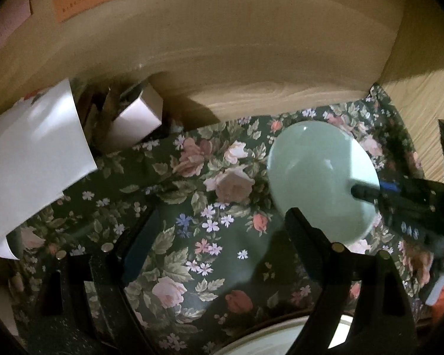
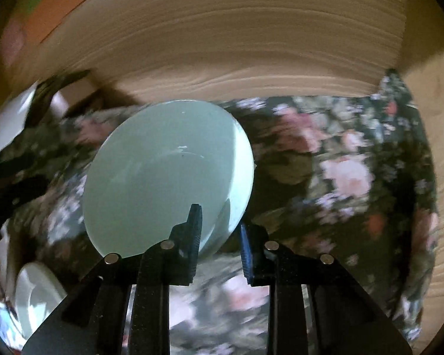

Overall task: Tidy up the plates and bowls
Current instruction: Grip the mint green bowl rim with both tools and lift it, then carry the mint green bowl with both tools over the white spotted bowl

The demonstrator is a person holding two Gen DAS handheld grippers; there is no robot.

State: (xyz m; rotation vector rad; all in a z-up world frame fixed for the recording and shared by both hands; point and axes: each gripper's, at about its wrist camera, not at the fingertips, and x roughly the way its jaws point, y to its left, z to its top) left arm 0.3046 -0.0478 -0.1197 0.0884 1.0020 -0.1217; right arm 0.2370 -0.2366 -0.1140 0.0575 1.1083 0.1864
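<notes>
A pale green bowl (image 2: pixel 162 177) is tilted on its side above the floral cloth (image 2: pixel 355 153). My right gripper (image 2: pixel 219 230) is shut on the bowl's rim, one finger inside and one outside. The same bowl (image 1: pixel 319 177) shows at the right of the left wrist view, with the right gripper (image 1: pixel 367 192) on its rim. My left gripper (image 1: pixel 216 236) is open and empty over the floral cloth (image 1: pixel 192 177), left of the bowl. A white plate rim (image 1: pixel 266 343) lies just below the left gripper. A white dish (image 2: pixel 35 293) shows at the lower left of the right wrist view.
A wooden wall (image 1: pixel 251 59) curves behind the cloth. White papers (image 1: pixel 29 153) and a small white box (image 1: pixel 139 118) lie at the back left. Bare wood (image 1: pixel 423 112) borders the cloth on the right.
</notes>
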